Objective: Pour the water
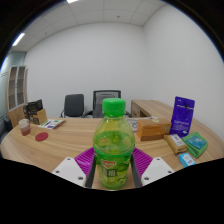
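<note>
— Right up close: gripper (113,165) clenched on green bottle (113,142), purple pads (85,158) pressing at nine and three?
— Yes. Upright, green cap at twelve.
— Beyond, on the wooden table (60,142)?
— Small boxes (188,148) and purple carton (182,115) toward two; black chairs (90,103) farther back at twelve

Bottle (113,142) between fingers (84,158), before table (60,140)

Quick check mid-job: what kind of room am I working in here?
Likely an office or meeting room. A long curved wooden table has black office chairs behind it, with plain white walls around. The tongs are shut on a green plastic bottle with a green cap.
</note>
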`<state>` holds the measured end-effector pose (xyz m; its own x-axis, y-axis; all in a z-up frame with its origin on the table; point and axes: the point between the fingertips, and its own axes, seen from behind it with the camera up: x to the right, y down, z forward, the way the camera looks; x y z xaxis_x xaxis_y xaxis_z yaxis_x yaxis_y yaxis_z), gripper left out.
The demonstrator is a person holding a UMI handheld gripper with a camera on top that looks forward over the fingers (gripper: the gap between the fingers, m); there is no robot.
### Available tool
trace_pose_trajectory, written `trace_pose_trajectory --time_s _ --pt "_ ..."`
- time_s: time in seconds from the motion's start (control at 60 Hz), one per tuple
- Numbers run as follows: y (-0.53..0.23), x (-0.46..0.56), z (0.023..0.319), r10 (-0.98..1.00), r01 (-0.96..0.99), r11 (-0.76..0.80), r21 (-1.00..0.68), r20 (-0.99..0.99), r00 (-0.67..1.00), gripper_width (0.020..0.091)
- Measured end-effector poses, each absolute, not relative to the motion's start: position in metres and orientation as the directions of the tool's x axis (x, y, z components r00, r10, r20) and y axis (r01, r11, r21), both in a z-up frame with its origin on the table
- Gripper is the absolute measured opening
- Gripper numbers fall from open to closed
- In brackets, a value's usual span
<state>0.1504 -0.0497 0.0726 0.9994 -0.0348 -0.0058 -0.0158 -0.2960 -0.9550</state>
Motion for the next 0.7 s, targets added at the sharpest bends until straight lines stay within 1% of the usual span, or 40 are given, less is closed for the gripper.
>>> trace_pose_trajectory --time_s 0.067,0.117,0.167,0.183,0.283,0.417,0.533,0.6,0.7 --pt "-0.047 0.151 0.074 -0.043 -0.019 -0.275 -0.961 -0.007 0.999 0.0540" --pt "-0.046 0.151 0.075 -0.039 -0.004 -0.262 -0.965 0.007 0.999 0.0486" --pt "-0.045 0.151 0.075 -0.034 0.013 -0.265 -0.964 0.023 0.999 0.0453" --pt "-0.045 0.151 0.074 -0.031 0.019 -0.266 -0.964 0.029 0.999 0.0403" --pt "-0.042 0.153 0.075 -0.049 0.039 -0.258 -0.965 0.053 0.997 0.0333" --pt "-0.038 0.144 0.078 -0.061 0.116 -0.273 -0.955 0.137 0.989 0.0332" --pt "-0.029 0.130 0.079 -0.048 0.236 -0.319 -0.918 0.264 0.963 0.0332" --pt "-0.021 0.112 0.085 -0.025 0.310 -0.339 -0.888 0.338 0.941 0.0333" --pt "-0.001 0.071 0.104 0.040 0.467 -0.358 -0.808 0.487 0.873 0.0333"
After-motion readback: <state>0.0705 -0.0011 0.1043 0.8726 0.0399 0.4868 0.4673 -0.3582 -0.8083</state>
